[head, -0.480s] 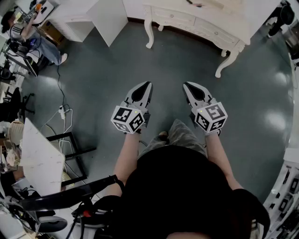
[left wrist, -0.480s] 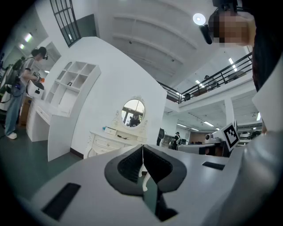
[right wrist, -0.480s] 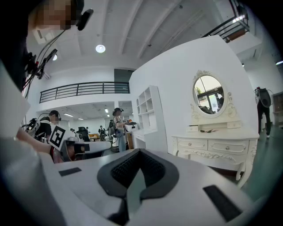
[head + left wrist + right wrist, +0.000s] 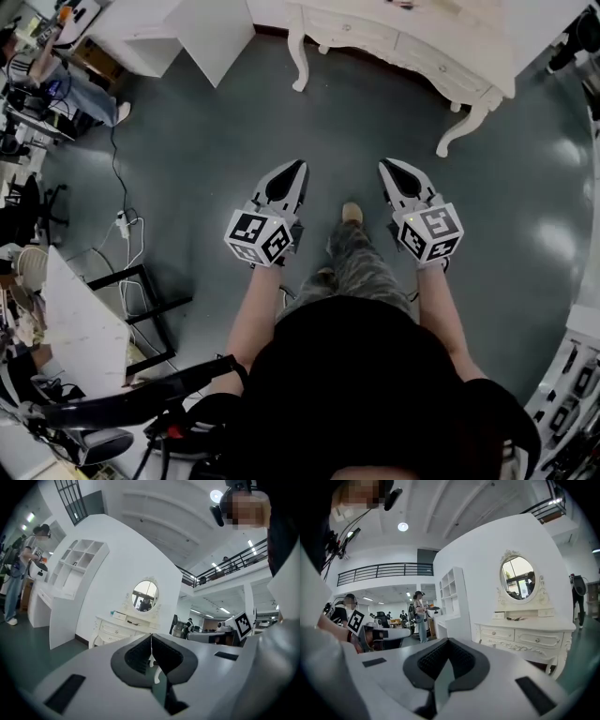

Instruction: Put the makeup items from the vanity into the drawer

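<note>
Both grippers level, shut, empty; vanity ahead.
Left gripper and right gripper are held forward side by side, jaws together on nothing, well short of the vanity. Since the earlier frame a shoe has stepped forward between them. Only the gripper views show the oval mirror, closed drawer and small items on the vanity top.
</note>
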A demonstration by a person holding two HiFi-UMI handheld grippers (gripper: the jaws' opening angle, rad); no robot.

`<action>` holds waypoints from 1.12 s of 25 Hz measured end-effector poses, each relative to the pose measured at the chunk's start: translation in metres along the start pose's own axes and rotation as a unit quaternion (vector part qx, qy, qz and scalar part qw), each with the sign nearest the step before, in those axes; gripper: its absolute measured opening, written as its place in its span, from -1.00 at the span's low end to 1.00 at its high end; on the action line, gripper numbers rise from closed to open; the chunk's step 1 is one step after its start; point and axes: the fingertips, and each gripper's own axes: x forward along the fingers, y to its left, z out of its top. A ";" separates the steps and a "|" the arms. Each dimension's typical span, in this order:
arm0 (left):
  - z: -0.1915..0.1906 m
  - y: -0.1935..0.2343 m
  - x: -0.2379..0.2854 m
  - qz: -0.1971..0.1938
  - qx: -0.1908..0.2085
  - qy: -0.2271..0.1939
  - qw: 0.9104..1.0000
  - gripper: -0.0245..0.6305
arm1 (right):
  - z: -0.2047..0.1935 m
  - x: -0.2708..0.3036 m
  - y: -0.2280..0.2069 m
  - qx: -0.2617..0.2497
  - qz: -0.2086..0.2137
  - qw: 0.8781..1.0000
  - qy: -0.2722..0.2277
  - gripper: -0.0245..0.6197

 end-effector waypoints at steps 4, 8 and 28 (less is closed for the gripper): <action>0.002 0.025 0.053 0.008 -0.007 0.006 1.000 -0.88 | 0.001 0.043 -0.042 -0.006 0.006 1.000 0.013 -0.86; 0.009 0.056 0.120 0.008 -0.016 0.014 1.000 -0.88 | 0.013 0.088 -0.090 -0.017 0.015 1.000 0.010 -0.86; 0.044 0.121 0.315 0.012 -0.009 0.028 1.000 -0.88 | 0.051 0.215 -0.257 0.037 0.039 0.998 0.018 -0.85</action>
